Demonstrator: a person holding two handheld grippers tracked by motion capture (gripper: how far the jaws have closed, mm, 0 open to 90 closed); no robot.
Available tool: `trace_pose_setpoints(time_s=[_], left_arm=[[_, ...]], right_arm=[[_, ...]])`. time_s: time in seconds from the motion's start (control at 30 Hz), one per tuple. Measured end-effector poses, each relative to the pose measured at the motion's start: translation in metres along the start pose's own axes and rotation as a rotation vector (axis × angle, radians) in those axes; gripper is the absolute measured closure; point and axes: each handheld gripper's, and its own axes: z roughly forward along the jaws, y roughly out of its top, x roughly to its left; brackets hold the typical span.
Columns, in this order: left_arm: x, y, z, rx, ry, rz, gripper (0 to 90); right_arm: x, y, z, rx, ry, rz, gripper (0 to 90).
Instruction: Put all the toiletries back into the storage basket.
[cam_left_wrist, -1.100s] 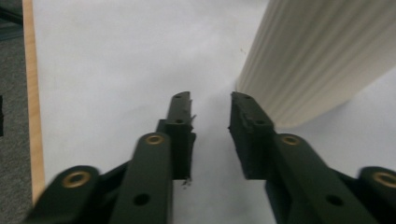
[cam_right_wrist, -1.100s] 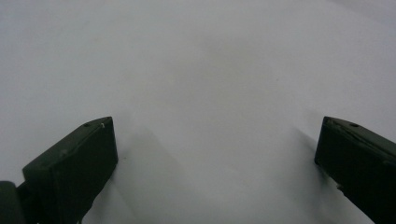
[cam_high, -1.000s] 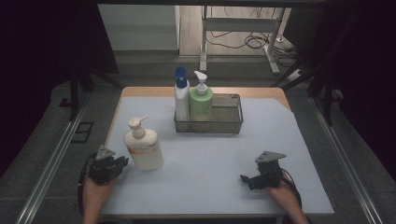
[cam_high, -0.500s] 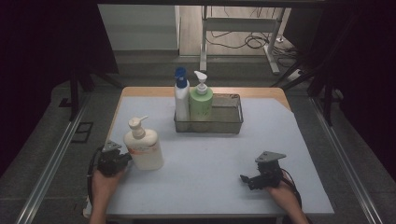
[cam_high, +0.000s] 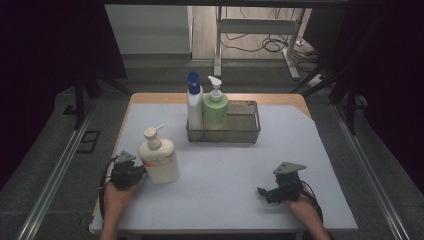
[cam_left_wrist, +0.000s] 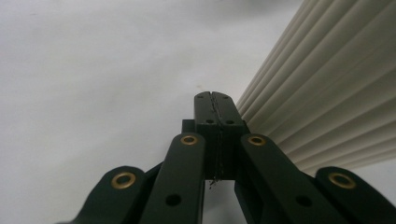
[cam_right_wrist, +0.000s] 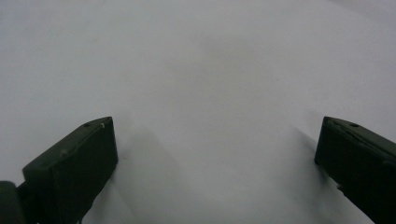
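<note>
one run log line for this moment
left claw: shut, empty, beside cream pump bottle | right claw: open, empty, over mat | basket: two bottles

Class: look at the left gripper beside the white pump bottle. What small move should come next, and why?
Probably open the left gripper before anything else. Its jaws are pressed together with nothing between them, and they sit right beside the ribbed side of the white pump bottle, not around it. Shut jaws cannot take the bottle, so they likely need to spread first, then ease around its body.

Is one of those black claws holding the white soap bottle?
No. The left gripper is shut on nothing, beside the white pump bottle. The right gripper is open and empty.
</note>
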Motion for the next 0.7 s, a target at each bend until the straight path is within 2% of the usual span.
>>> trace_pose_setpoints(time_s=[0.27,0.7], left_arm=[[-0.014,0.001,0.004,0.009,-0.04,0.022,89.5],[-0.039,0.003,0.012,0.036,-0.116,0.09,89.5]], right_arm=[[0.0,0.0,0.0,-0.001,0.0,-0.002,0.0],[0.0,0.0,0.0,0.0,0.0,-0.004,0.0]])
